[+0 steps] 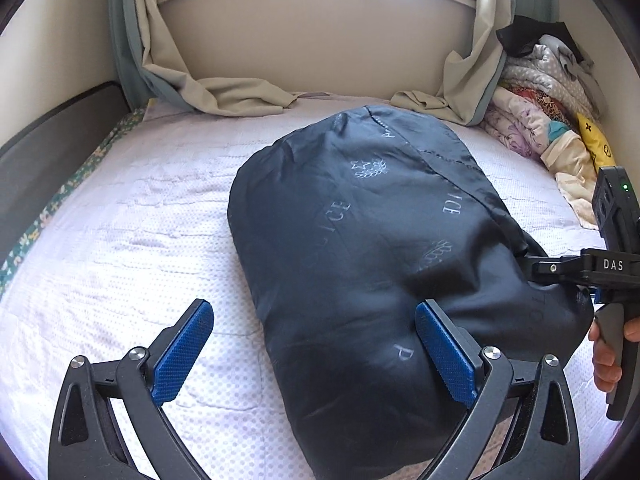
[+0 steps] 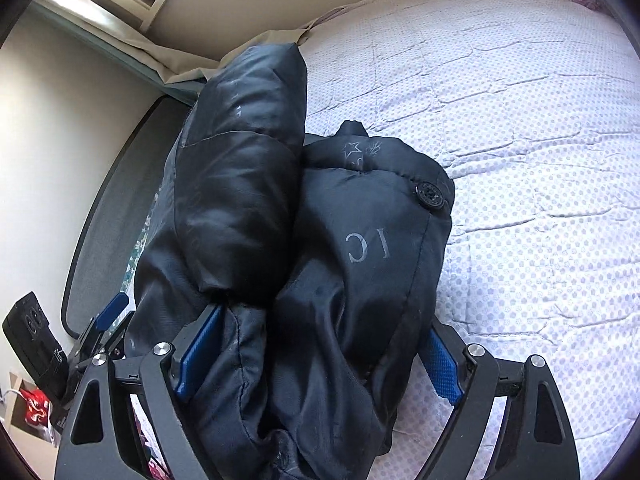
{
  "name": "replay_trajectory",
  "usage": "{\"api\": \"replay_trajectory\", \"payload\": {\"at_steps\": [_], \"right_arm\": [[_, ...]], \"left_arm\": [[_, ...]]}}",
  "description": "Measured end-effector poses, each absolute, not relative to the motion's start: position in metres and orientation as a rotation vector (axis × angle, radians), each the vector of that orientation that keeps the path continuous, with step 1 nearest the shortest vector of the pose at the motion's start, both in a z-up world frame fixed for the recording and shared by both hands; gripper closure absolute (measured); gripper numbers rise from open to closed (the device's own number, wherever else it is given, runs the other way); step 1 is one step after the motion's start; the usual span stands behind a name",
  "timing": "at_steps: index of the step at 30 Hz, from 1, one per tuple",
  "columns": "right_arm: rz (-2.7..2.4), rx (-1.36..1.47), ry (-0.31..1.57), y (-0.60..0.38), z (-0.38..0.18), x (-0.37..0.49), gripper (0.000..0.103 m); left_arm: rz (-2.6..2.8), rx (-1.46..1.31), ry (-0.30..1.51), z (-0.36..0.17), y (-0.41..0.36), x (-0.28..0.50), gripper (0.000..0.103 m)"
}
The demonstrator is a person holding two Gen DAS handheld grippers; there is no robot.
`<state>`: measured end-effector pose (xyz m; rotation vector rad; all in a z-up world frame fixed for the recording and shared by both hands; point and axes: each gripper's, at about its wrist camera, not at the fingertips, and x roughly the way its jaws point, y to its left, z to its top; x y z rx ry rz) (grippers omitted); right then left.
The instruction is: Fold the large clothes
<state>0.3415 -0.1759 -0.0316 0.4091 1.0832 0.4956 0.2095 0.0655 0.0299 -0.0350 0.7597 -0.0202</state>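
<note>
Right wrist alone, jacket (image 2: 320, 240) button (image 2: 429, 195) visible

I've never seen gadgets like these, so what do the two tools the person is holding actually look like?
Each is a black hand-held left gripper or right gripper with two curved black arms, silver rivets, and fingers faced with blue textured pads. The right one's black body reads "DAS" in white and shows a green light.

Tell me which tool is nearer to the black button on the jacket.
Right. The right tool straddles the jacket just below the button; the left tool is open at the bundle's other side.
</note>
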Motion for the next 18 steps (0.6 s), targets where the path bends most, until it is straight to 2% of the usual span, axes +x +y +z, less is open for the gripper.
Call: {"api": "replay_trajectory", "payload": {"at_steps": [6,9,14,18], "right_arm": [[0.477,0.371,1.019,-0.184,-0.004,0.326,0.016],[0.440,0.258,0.890,-0.186,0.029,0.302,0.017],[0.529,0.027,0.682,-0.160,0.078,0.252,0.048],[0.546,-0.142,0.730,-0.129,0.064,0.243,0.067]], "left_arm": [[-0.006,-0.041,0.764,0.032,0.071,0.203,0.001],[0.003,-0.037,0.769,0.031,0.070,0.203,0.001],[0.024,0.013,0.757,0.029,0.059,0.198,0.001],[0.035,0.078,0.736,0.027,0.045,0.189,0.001]]}}
